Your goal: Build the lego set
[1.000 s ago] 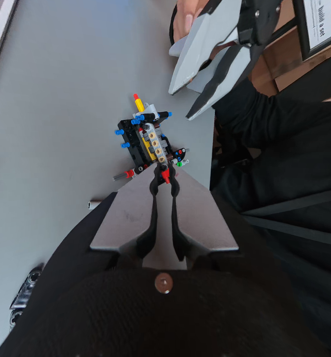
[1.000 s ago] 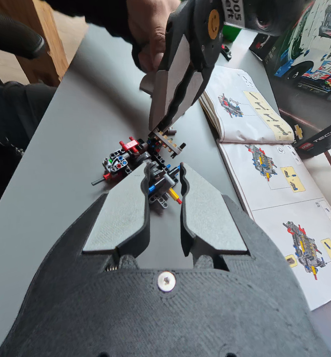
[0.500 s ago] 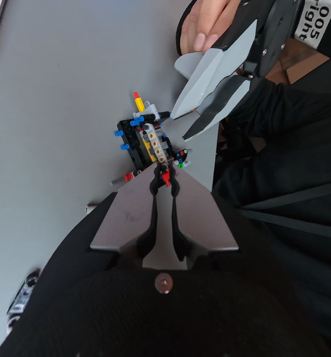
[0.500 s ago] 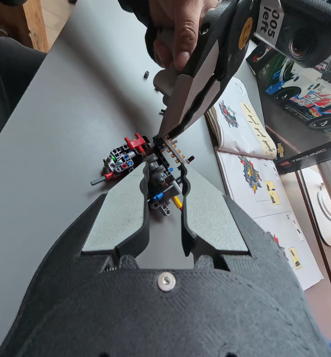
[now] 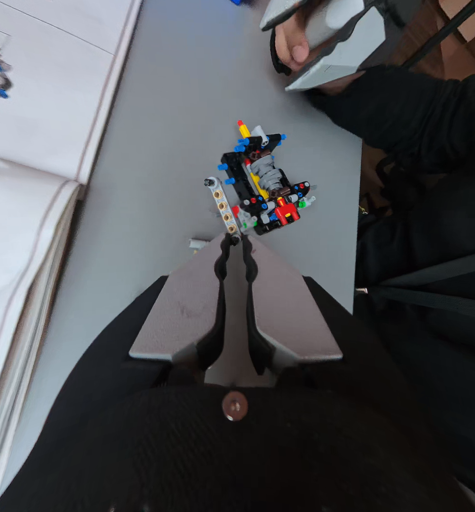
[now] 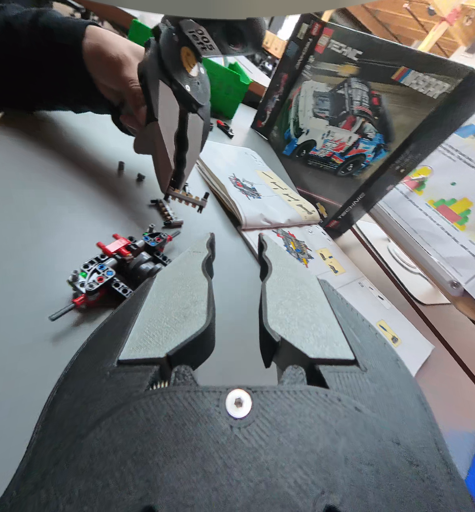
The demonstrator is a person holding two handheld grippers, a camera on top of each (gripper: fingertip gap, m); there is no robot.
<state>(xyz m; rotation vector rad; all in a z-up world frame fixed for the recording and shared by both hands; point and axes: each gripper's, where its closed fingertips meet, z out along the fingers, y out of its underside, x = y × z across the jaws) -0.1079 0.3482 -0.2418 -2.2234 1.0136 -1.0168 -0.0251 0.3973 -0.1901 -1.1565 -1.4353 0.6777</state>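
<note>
The lego assembly point(image 5: 264, 188), black with red, blue and yellow parts, lies on the grey table point(image 5: 161, 110); it also shows in the right wrist view point(image 6: 120, 266). My left gripper point(image 5: 234, 238) is shut on one end of a grey beam with tan pins point(image 5: 224, 205) and holds it just left of the assembly, apart from it. The right wrist view shows this gripper point(image 6: 175, 182) holding the beam point(image 6: 186, 198) above the table. My right gripper point(image 6: 235, 238) is open and empty, right of the assembly. It also shows in the left wrist view point(image 5: 328, 47).
A similar beam point(image 6: 168, 212) lies on the table under the held one. The open instruction booklet point(image 6: 258, 188) and the set's box point(image 6: 369, 110) stand to the right. Small black pieces point(image 6: 121, 165) and a green bin point(image 6: 225, 86) are farther back. Tip to tip, the grippers are about 12 cm apart.
My left gripper has carried the grey beam away from the assembly toward the booklet. My right gripper has drawn back from around the assembly's end and its jaws stand wider.
</note>
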